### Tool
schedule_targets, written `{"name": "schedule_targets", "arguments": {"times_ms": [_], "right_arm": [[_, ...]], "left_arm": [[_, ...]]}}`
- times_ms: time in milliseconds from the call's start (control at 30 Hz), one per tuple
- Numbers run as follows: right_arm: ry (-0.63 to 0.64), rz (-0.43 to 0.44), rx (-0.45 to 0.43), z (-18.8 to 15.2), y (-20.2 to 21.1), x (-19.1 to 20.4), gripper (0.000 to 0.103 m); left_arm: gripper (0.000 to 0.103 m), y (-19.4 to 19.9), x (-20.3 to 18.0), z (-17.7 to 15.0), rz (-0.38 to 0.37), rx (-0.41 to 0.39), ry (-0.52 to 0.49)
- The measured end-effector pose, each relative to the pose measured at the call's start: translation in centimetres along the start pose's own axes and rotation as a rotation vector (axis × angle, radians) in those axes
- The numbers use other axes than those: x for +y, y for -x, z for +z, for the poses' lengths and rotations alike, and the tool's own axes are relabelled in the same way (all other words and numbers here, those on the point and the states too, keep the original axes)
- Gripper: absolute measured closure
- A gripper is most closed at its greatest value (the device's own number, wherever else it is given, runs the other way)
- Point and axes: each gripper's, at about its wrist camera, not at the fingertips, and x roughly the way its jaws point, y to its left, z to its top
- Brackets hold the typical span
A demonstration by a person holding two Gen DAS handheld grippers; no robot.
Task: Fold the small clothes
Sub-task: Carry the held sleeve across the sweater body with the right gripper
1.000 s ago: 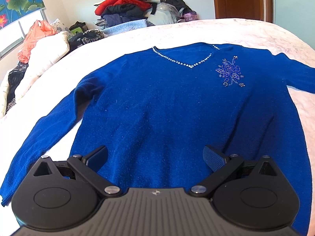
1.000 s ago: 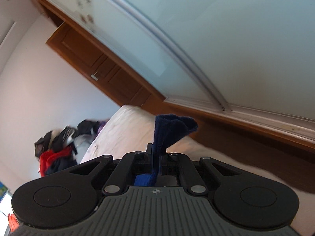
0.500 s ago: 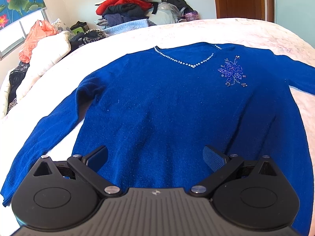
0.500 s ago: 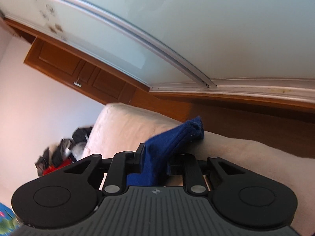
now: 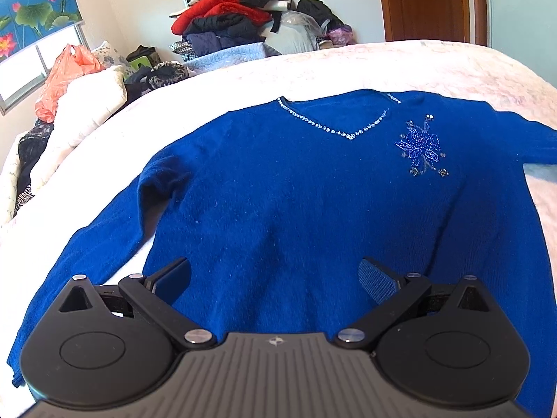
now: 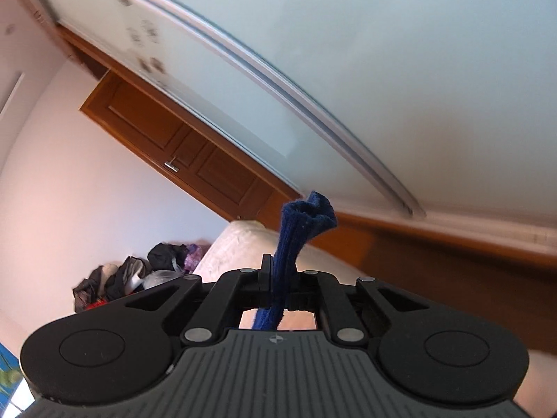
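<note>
Blue sweater (image 5: pixel 296 191) lies flat on the bed (image 5: pixel 383 62) ahead of the released left gripper (image 5: pixel 275 278); right gripper (image 6: pixel 278 289) (closing) pinches its sleeve cuff (image 6: pixel 306 216), lifted at far right.

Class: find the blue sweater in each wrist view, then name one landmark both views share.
Left wrist: the sweater lies spread flat on the bed, filling the centre.
Right wrist: only a bunched sleeve end shows at centre, with the right gripper closing on it.
Shared landmark: the clothes pile by the wall.
</note>
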Motion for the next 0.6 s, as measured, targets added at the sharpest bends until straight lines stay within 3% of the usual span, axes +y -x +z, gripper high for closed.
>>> {"name": "schedule_targets", "arguments": {"times_ms": [67,133,333,600], "right_arm": [[0.078,-0.063,0.015,-0.9,-0.5,1.0,0.092],[0.139,-0.061,0.035,-2.5,-0.8,2.5,0.092],[0.378,0.083,0.105,-8.0,-2.2,11.8,0.092],[0.465,0.231,0.279,-15.1,-6.0,22.0,0.092]], "left_arm": [[0.0,-0.7,0.2,0.0,-0.003,0.017,0.003],[0.0,-1.4,0.6,-0.1,-0.006,0.031,0.006],[0.0,-3.0,2.3,0.5,-0.009,0.055,0.056],[0.0,-3.9,3.1,1.2,-0.004,0.048,0.079]]}}
